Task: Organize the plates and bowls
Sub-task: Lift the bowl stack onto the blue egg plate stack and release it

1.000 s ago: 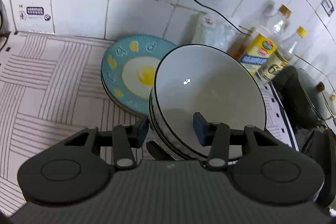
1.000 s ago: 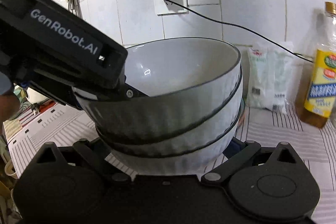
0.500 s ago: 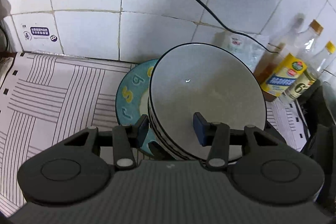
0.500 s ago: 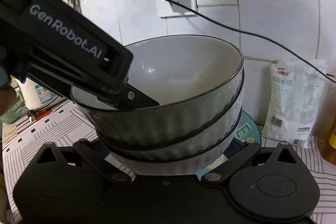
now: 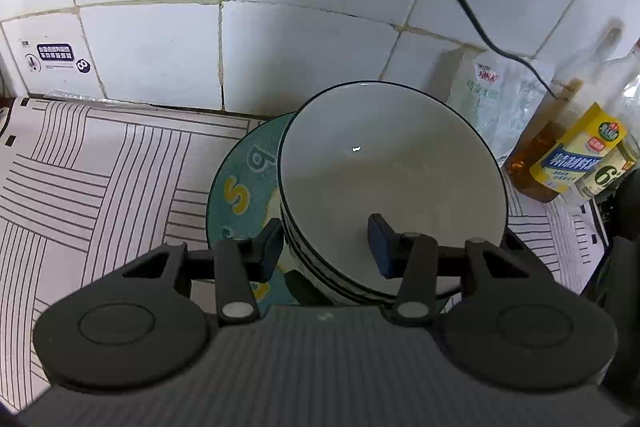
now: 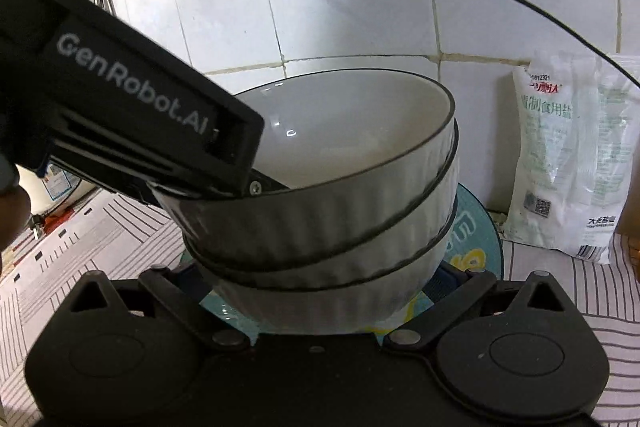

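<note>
Bowls sit beside a claw marked "GenRobot.AI".

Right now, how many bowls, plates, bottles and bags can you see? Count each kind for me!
White bowls, stacked: 3
Teal plate in sight: 1
Glass bottles: 2
White bag by the wall: 1
Total: 7
</note>
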A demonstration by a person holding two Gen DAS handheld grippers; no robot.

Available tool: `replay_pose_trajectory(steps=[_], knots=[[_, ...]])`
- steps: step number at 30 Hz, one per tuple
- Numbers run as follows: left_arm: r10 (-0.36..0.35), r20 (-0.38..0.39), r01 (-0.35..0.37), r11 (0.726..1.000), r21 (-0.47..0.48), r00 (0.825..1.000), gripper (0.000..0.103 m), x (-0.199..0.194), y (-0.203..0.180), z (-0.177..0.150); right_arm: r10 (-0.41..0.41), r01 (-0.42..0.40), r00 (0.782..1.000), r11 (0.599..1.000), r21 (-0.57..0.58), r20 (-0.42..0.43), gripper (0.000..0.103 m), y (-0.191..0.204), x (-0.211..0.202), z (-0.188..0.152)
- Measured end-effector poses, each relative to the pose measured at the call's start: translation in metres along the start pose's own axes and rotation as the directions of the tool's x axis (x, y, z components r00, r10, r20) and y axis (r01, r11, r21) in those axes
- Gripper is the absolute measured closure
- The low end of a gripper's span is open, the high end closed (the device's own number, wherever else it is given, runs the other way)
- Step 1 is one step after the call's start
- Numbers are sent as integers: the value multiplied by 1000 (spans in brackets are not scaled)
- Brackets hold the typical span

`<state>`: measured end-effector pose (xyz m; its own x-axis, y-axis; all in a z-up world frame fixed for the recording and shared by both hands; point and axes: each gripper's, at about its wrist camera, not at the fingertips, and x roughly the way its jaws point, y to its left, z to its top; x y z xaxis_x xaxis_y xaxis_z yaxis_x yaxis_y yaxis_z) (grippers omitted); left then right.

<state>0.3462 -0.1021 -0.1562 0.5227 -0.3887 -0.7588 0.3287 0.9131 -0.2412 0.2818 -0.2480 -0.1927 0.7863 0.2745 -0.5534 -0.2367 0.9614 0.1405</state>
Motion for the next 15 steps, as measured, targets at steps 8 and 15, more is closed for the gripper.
replay_pose_trajectory(steps=[8,15], knots=[[60,16,-60,997,42,998,59,6,-3,-2,-4,2,1000,998,-62,-27,0,5,17,3],[88,36,-90,995,54,995,59,6,-7,-3,1,-4,998,998,-69,-56,0,9,29,7]])
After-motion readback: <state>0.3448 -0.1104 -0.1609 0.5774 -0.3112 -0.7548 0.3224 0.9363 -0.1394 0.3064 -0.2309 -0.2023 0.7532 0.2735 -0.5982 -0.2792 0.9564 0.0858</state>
